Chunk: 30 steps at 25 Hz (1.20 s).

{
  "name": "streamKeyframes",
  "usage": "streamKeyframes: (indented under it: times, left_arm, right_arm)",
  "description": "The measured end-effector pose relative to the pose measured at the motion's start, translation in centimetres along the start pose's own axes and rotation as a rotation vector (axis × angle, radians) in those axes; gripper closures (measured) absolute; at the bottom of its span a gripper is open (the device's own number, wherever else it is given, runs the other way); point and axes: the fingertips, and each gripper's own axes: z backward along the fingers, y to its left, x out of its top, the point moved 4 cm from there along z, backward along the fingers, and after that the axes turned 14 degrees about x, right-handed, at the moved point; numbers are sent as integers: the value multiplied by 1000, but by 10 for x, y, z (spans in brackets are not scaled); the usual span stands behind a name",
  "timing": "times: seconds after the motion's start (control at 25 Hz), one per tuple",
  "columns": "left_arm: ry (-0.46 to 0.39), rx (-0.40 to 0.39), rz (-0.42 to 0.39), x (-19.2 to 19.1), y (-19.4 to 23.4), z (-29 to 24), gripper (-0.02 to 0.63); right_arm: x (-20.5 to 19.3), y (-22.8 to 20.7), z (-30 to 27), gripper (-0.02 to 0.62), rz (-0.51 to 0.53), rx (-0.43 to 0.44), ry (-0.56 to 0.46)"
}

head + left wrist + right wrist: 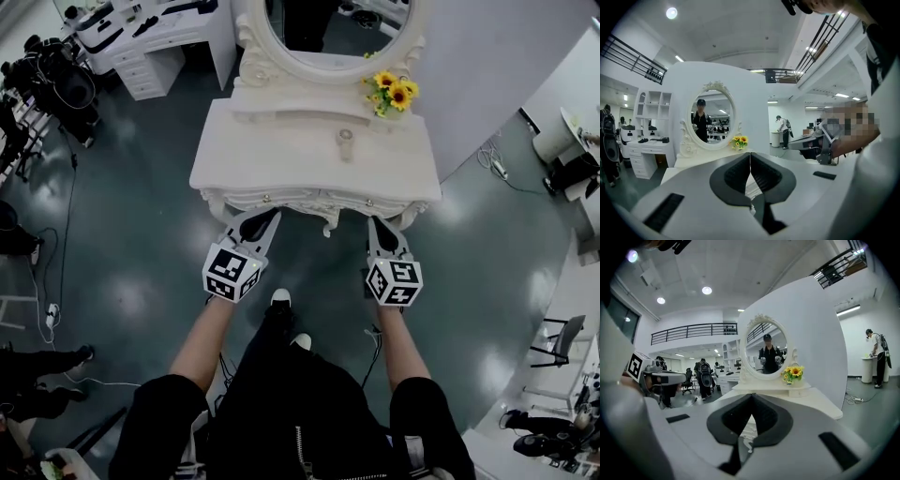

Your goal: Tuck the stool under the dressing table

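The white dressing table with its oval mirror and a bunch of sunflowers stands straight ahead of me. No stool shows in any view. My left gripper and right gripper hang side by side just in front of the table's front edge, both pointing at it. In the left gripper view the left gripper has its jaws together with nothing between them. The right gripper is likewise shut and holds nothing. Above each gripper's jaws rise the table top and mirror.
A white curved partition backs the table. A second white dresser and black camera gear stand at the far left. Cables trail over the dark floor. A chair is at the right. My legs and shoes are below the grippers.
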Motion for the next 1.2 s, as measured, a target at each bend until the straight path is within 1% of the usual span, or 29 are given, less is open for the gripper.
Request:
streamKeyframes:
  times: [0.12, 0.24, 0.64, 0.96, 1.2]
  left_arm:
    - [-17, 5, 0, 9, -4, 4, 584]
    - [-21, 6, -2, 12, -7, 7, 584]
    - [-10, 19, 13, 3, -12, 20, 584]
    - [6, 18, 26, -8, -14, 23, 584]
    - [6, 28, 29, -8, -8, 22, 584]
  right_arm:
    - [13, 8, 11, 591, 13, 10, -24]
    - [18, 17, 18, 592, 28, 26, -36]
    - [13, 30, 31, 591, 52, 28, -49]
    - [10, 34, 32, 591, 60, 26, -51]
    - [7, 35, 28, 592, 58, 36, -41]
